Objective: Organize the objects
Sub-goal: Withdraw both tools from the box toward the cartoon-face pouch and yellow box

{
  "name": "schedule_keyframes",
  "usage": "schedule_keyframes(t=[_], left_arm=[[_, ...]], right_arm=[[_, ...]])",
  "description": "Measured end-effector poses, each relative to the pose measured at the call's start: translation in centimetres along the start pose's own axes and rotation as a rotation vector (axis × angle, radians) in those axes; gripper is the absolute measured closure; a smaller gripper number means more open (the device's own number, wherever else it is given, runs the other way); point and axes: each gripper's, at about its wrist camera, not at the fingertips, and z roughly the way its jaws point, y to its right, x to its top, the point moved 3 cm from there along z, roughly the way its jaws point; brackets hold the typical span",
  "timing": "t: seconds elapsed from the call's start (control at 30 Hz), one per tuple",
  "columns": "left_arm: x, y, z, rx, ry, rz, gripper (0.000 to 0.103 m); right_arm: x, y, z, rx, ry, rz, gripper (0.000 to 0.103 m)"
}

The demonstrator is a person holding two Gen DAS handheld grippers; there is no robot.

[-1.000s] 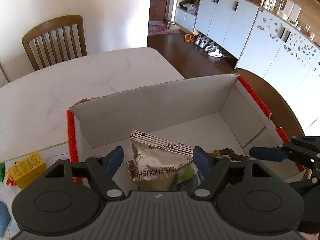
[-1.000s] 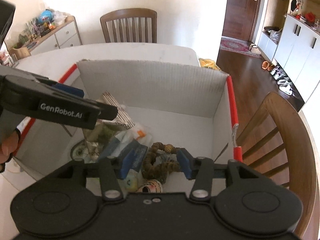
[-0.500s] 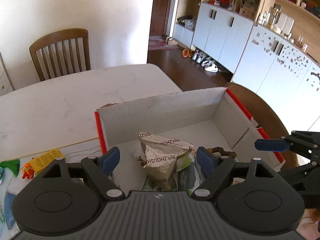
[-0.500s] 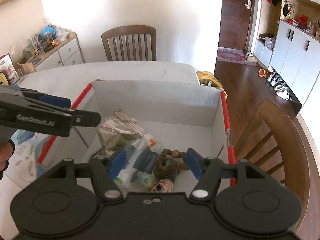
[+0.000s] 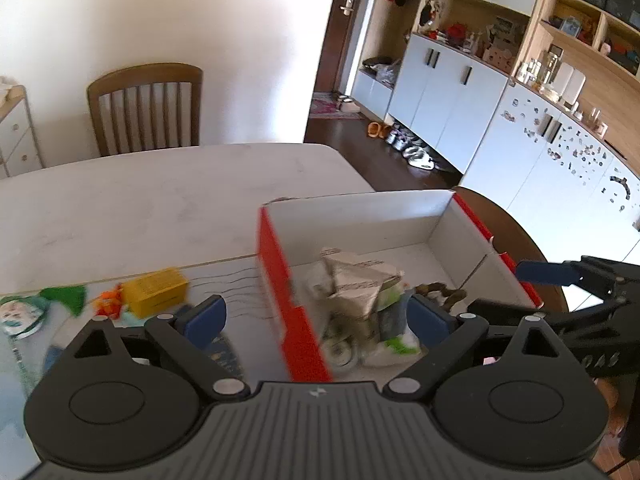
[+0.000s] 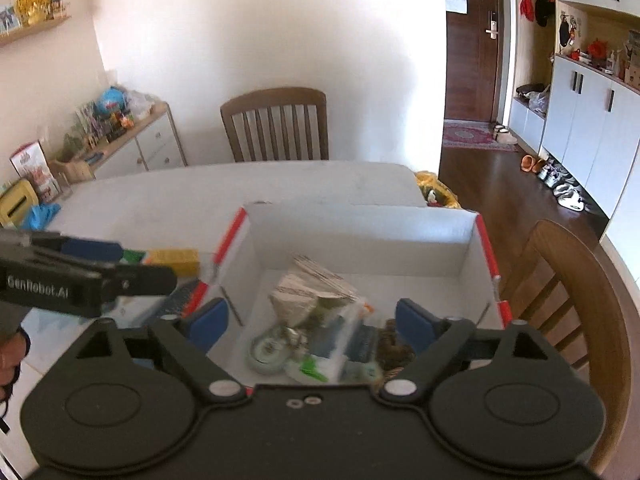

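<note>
A white cardboard box with red edges (image 5: 276, 248) (image 6: 360, 220) sits on the table. Inside lie a silver foil snack bag (image 5: 360, 280) (image 6: 308, 292), a brown bead string (image 5: 440, 292) (image 6: 396, 348), a round tin (image 6: 268, 354) and plastic packets (image 6: 336, 344). My left gripper (image 5: 316, 320) is open and empty, raised above the box's left wall. My right gripper (image 6: 308, 324) is open and empty, raised above the box's near side. Left of the box lie a yellow box (image 5: 156, 292) (image 6: 176, 260), an orange toy (image 5: 108, 304) and a green piece (image 5: 64, 296).
White marble table (image 5: 140, 200) stretches behind the box. A wooden chair (image 5: 148, 108) stands at the far side; another chair (image 6: 568, 292) is right of the box. A round badge (image 5: 18, 316) lies at the far left. Cabinets line the right wall.
Both grippers have lifted up and back from inside the box, both empty. The left gripper also shifted left, so the items outside the box's left wall now show.
</note>
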Motion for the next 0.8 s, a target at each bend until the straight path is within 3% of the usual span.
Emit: schedule_keyframes(t=[0.4,0.8], left_arm=[[-2.4,-8.2,-4.3,0.094,0.063,-0.075,0.0],[-5.0,-16.9,-5.6,0.172,0.084,-0.07,0.0]], right_arm=[[0.0,-6.3,1.3,0.032,0.003,0.018,0.005],[1.5,-12.3,5.4,0.049,-0.032,-0.005,0.005]])
